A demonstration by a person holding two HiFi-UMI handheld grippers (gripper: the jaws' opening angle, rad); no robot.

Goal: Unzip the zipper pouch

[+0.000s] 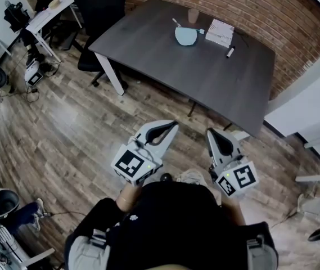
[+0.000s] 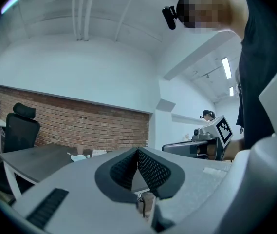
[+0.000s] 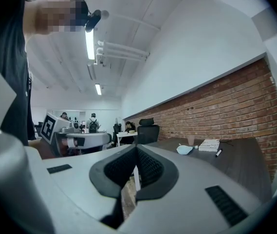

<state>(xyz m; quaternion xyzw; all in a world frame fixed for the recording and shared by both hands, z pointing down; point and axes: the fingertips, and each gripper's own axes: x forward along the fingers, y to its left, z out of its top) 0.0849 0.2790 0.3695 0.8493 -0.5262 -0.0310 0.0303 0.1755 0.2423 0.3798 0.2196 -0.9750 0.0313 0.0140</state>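
The light blue zipper pouch (image 1: 185, 36) lies on the far part of the dark table (image 1: 216, 77), well away from both grippers. It shows small in the left gripper view (image 2: 78, 157) and in the right gripper view (image 3: 184, 149). My left gripper (image 1: 172, 125) is held level over the wooden floor, short of the table's near edge, with its jaws shut on nothing (image 2: 138, 150). Beside it, my right gripper (image 1: 209, 133) is also shut and empty (image 3: 136, 148).
On the table by the pouch are a cup (image 1: 193, 16), a white notebook (image 1: 220, 32) and a marker (image 1: 230, 52). A black office chair (image 1: 98, 10) stands at the table's left end. A brick wall (image 1: 272, 16) runs behind it. People sit at distant desks.
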